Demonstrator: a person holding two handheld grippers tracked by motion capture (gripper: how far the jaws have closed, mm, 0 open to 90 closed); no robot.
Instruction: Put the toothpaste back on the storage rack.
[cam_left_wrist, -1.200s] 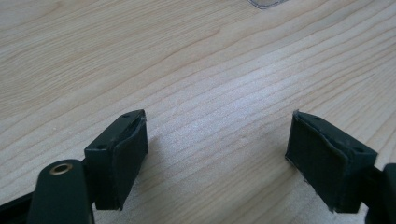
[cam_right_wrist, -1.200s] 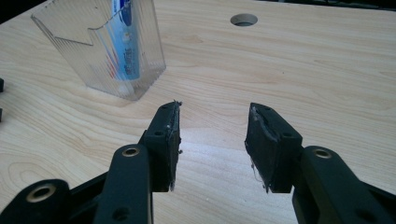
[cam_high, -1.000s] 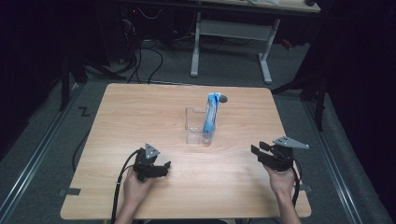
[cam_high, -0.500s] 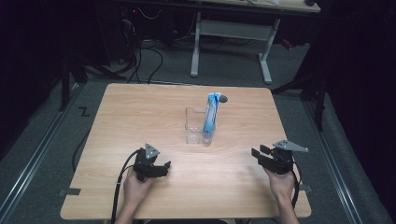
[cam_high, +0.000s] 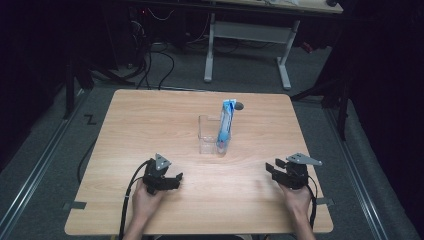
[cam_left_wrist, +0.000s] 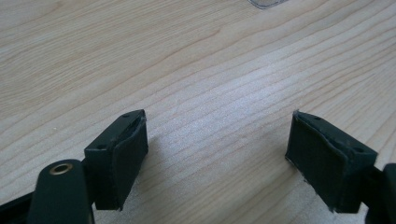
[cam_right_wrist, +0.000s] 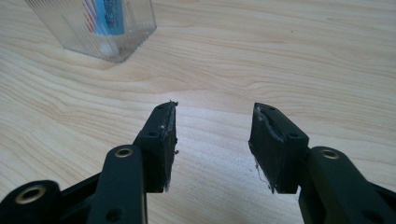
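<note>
High view: right gripper (cam_high: 276, 169) at table's (cam_high: 150, 120) 4 o'clock, jaws just been opening, nothing between — looks like release done. Toothpaste tube (cam_high: 225, 124) upright in clear cup (cam_high: 209, 134), centre.

Left gripper view: left gripper (cam_left_wrist: 217, 144) wide open, empty.

Right gripper view: cup at 11 o'clock.

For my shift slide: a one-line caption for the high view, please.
Blue tube stands in a clear container mid-table; left gripper and right gripper rest open nearby.
</note>
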